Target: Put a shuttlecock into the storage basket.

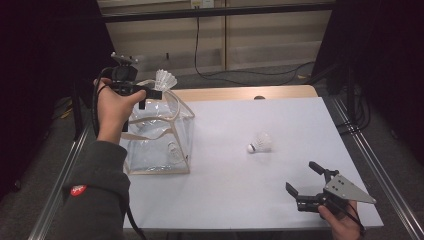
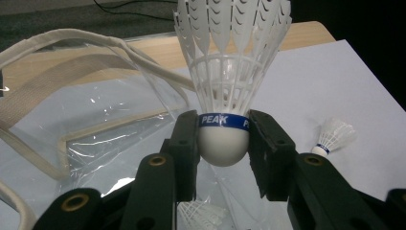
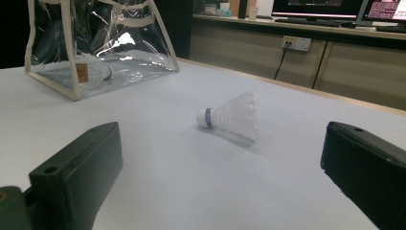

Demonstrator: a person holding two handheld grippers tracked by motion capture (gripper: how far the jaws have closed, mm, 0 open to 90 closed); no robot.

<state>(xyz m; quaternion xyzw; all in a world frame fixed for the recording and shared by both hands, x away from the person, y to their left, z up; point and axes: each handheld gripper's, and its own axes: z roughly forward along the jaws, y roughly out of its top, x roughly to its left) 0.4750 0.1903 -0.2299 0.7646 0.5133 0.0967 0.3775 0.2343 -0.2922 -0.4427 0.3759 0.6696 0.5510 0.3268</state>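
In the high view, the left gripper (image 1: 150, 93) is raised over the open top of the clear bag (image 1: 182, 140), its jaws clamped on a held shuttlecock (image 1: 165, 79) whose skirt sticks up just past the jaw tips. The step in hand looks like dropping shuttlecocks into the bag: this one appears poised above the mouth, not yet released. A faint white shape low inside the bag may be one already stowed. The right gripper (image 1: 306, 184) rests near the table's (image 1: 225, 200) near edge, jaws spread wide with nothing between them, and the loose shuttlecock (image 1: 260, 143) lies ahead of it, well apart.

The left gripper view confirms the grip, which the high view leaves small: both jaw pads press the round cork of the held shuttlecock (image 2: 224, 143) just under its blue band, feathers upright. Below and behind the jaws spreads the bag (image 2: 95, 139) with its cloth trim, and the stowed shuttlecock (image 2: 203, 213) peeks out beneath the jaws. The loose shuttlecock (image 2: 333, 136) lies off to this gripper's right.

The right gripper view shows what the others do not: the loose shuttlecock (image 3: 230, 117) lies on its side straight ahead between the parted jaws, cork towards the bag (image 3: 100, 48) farther off on the left. The next move likely calls for lowering the left gripper into the mouth and opening it, then advancing the right one to the cork.
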